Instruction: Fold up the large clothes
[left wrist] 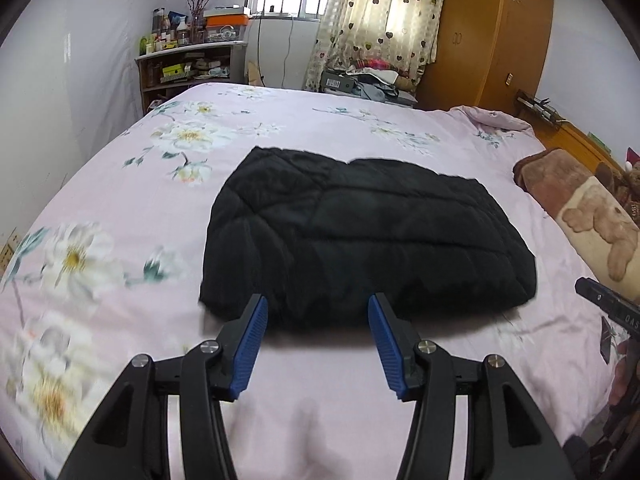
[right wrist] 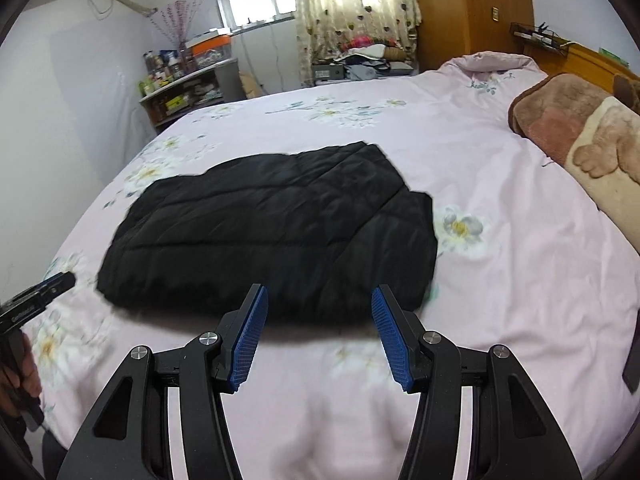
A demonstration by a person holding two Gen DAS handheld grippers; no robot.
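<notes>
Blue pads point(left wrist: 250, 346) of the left gripper point(left wrist: 316, 344) stand wide apart, holding nothing; the right gripper point(right wrist: 318, 338) is likewise spread and empty. Both hang above the near edge of the folded black jacket point(left wrist: 360, 236), which lies flat mid-bed point(left wrist: 120, 184). A brown blanket point(right wrist: 560, 120) lies far right.
</notes>
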